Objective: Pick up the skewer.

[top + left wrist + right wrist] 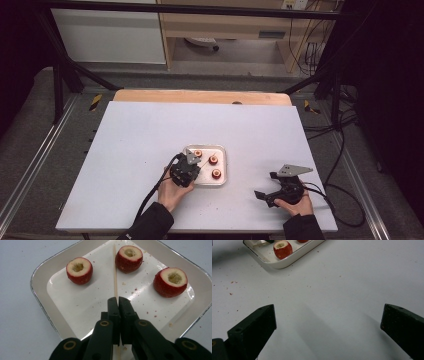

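Observation:
A white tray (40,295) holds three red cored fruits (79,270) (129,255) (170,282) and a thin wooden skewer (115,272) lying between them. My left gripper (118,301) is over the tray's near edge, its jaws shut on the skewer's near end. In the high view the left gripper (196,167) sits at the left side of the tray (224,165). My right gripper (266,185) rests wide open on the table to the tray's right, nothing between its jaws (328,322). One fruit (283,249) and the tray's corner (284,263) lie ahead of it.
The white table top (140,140) has small red crumbs scattered near the tray. A wooden strip (200,96) runs along its far edge. Cables (345,200) trail off the right side. Metal rails flank the table.

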Action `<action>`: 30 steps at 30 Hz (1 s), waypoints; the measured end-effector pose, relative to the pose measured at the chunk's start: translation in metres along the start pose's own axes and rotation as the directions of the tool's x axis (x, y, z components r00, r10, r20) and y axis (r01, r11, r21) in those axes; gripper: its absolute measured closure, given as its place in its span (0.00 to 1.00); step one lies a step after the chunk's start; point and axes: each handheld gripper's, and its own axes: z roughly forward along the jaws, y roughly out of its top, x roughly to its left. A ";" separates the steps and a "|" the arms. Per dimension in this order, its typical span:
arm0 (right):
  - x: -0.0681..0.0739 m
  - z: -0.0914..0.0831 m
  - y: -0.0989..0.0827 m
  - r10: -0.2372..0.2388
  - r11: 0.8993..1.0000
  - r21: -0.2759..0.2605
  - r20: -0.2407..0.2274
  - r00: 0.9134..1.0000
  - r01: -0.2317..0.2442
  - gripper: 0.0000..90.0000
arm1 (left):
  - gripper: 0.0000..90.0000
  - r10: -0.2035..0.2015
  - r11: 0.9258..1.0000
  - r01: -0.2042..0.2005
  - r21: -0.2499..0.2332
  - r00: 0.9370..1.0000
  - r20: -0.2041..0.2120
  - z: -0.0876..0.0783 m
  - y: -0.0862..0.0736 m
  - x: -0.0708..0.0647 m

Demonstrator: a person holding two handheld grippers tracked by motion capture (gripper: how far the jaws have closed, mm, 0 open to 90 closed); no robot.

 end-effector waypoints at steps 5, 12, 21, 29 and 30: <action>0.000 0.000 0.000 -0.001 1.000 0.001 0.001 1.000 0.001 0.01 | 0.99 -0.013 1.000 0.014 -0.028 1.000 0.010 -0.003 -0.001 0.002; 0.000 0.000 0.000 0.001 1.000 0.001 0.002 1.000 -0.001 0.01 | 0.99 -0.014 0.998 0.015 -0.063 1.000 0.015 -0.011 0.000 0.004; 0.001 0.000 0.001 -0.012 1.000 0.004 0.005 1.000 0.012 0.01 | 0.99 -0.018 0.996 0.019 -0.083 1.000 0.018 -0.025 -0.001 0.013; 0.005 0.000 0.004 -0.042 0.999 0.012 0.020 0.999 0.041 0.01 | 0.99 0.009 0.997 -0.006 -0.078 0.999 0.034 -0.037 -0.005 0.019; 0.005 0.000 0.004 -0.042 0.999 0.012 0.020 0.999 0.041 0.01 | 0.99 0.011 0.997 -0.008 -0.078 0.999 0.038 -0.038 -0.005 0.019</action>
